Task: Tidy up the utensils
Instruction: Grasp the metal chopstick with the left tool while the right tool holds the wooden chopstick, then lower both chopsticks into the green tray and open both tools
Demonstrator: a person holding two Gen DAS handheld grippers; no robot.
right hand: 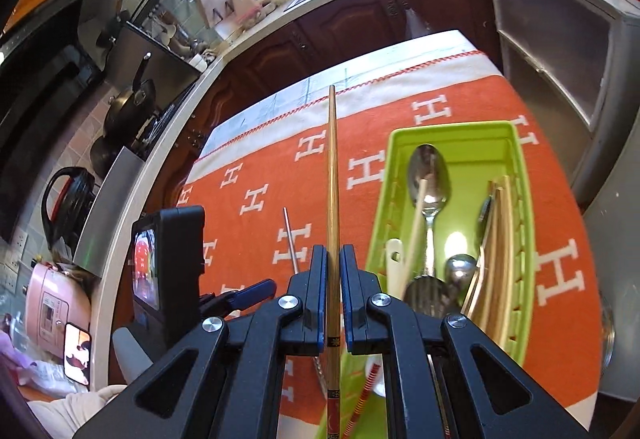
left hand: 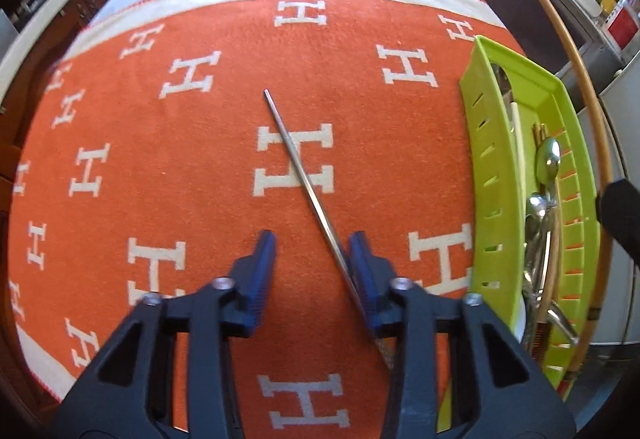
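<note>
The left gripper [left hand: 312, 245] hung with jaws apart, the metal chopstick [left hand: 298, 175] seemingly touching its right pad and running toward upper centre, while the right gripper [right hand: 331, 259] clamped a wooden chopstick [right hand: 332, 167].

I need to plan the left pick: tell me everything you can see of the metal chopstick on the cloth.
The metal chopstick is a thin, straight, silvery rod that tapers to a fine tip pointing away from the left gripper. It lies flat on the orange cloth, aslant across a white H, left of the green tray. Its near end runs between the open blue fingers, close along the right one; whether they touch cannot be told.
</note>
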